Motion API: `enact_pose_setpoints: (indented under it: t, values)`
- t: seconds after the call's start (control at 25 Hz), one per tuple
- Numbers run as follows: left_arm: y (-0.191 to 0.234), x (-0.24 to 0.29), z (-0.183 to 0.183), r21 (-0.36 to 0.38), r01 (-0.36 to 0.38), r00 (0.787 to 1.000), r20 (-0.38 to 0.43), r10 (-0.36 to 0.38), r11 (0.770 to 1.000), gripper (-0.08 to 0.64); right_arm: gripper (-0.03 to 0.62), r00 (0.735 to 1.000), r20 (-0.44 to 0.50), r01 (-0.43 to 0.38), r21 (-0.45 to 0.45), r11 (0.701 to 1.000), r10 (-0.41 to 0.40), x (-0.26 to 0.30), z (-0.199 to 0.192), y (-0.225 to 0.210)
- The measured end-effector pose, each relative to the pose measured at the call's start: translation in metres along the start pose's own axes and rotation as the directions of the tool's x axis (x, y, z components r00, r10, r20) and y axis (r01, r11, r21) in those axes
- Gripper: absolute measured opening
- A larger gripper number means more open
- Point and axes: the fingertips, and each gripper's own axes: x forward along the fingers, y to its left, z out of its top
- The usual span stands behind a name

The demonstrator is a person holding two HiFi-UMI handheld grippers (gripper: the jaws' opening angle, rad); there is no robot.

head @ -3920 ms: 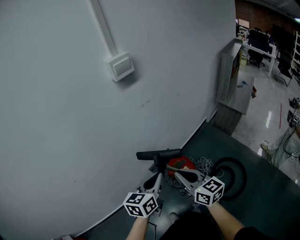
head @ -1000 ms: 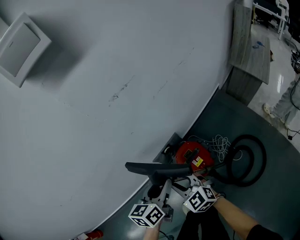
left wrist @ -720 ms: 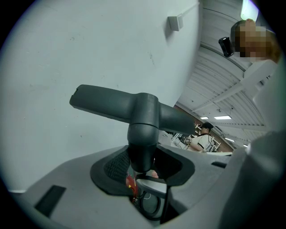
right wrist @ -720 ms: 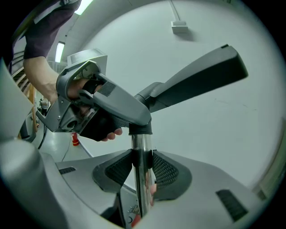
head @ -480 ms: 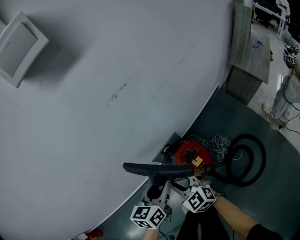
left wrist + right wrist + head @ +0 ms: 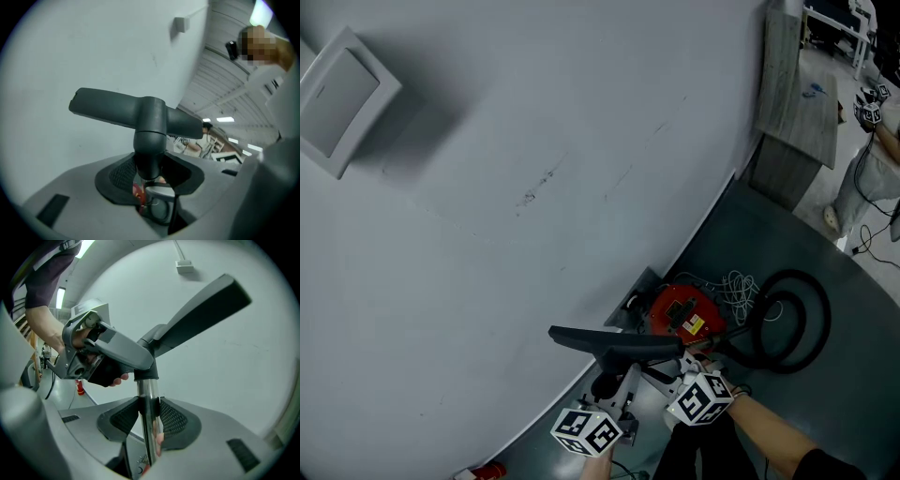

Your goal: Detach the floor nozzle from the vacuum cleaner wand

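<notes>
The dark grey floor nozzle (image 6: 614,342) is held up off the floor near the wall; its T-shaped head (image 6: 133,112) fills the left gripper view. My left gripper (image 6: 150,171) is shut on the nozzle's round neck (image 6: 150,140), just under the head. My right gripper (image 6: 149,416) is shut on the chrome wand (image 6: 150,401), with both meshed pads pressed against the tube. The nozzle's collar (image 6: 145,373) sits over the top of the wand, right above my right jaws. In the head view the left gripper (image 6: 619,377) and right gripper (image 6: 664,364) stand side by side.
The red vacuum body (image 6: 684,314) lies on the dark floor with its black hose (image 6: 792,323) looped to the right and a white cable coil (image 6: 741,281) behind. The grey wall (image 6: 534,141) is close in front. A grey cabinet (image 6: 797,103) and a person (image 6: 872,159) are at the far right.
The left gripper's marker cube has rolled and slipped a little down and left. The nozzle, the wand and the right gripper keep their places.
</notes>
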Motion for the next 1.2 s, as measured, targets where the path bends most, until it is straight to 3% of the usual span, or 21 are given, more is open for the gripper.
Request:
enact_pose_setpoints:
  t: [0.08,0.12,0.2,0.28,0.4,0.68,0.92,1.04,1.2]
  values:
    - [-0.006,0.001,0.002,0.175,-0.009,0.999,-0.037,0.015,0.985,0.173,0.149,1.0,-0.001,-0.002,-0.001,1.0,0.002,0.0,0.0,-0.001]
    - [-0.008,0.002,0.002,0.198,-0.002,0.999,-0.047,0.012,0.98,0.173,0.149,1.0,-0.001,0.0,-0.001,1.0,0.0,-0.001,0.0,-0.001]
    - [-0.006,0.001,0.0,0.131,0.016,0.999,-0.044,-0.011,0.991,0.173,0.149,1.0,0.0,0.003,0.001,1.0,-0.003,-0.001,0.0,-0.001]
    - [-0.002,-0.001,0.0,-0.004,0.037,0.999,-0.017,-0.037,0.999,0.173,0.149,1.0,0.0,0.001,0.002,1.0,-0.001,-0.002,0.0,0.0]
    - [0.005,-0.006,0.011,-0.154,0.059,0.997,0.055,-0.051,0.986,0.173,0.149,1.0,-0.001,0.002,0.0,1.0,-0.002,-0.002,-0.001,0.0]
    - [0.003,-0.015,0.035,-0.065,0.025,0.998,0.052,-0.021,0.998,0.173,0.152,1.0,-0.023,0.01,0.029,1.0,-0.01,-0.001,-0.001,0.0]
    - [-0.006,-0.026,0.052,-0.018,0.0,0.997,0.071,0.001,1.0,0.173,0.152,0.999,0.038,-0.001,0.132,0.991,-0.004,-0.019,0.028,0.001]
    - [-0.017,-0.036,0.068,0.02,-0.022,0.997,0.078,0.02,1.0,0.173,0.152,0.992,0.12,0.007,0.286,0.958,-0.043,-0.039,0.055,-0.01]
    - [-0.035,-0.052,0.093,0.047,-0.051,0.993,0.112,0.045,0.998,0.173,0.15,0.969,0.221,-0.007,0.481,0.877,-0.113,-0.074,0.095,-0.033]
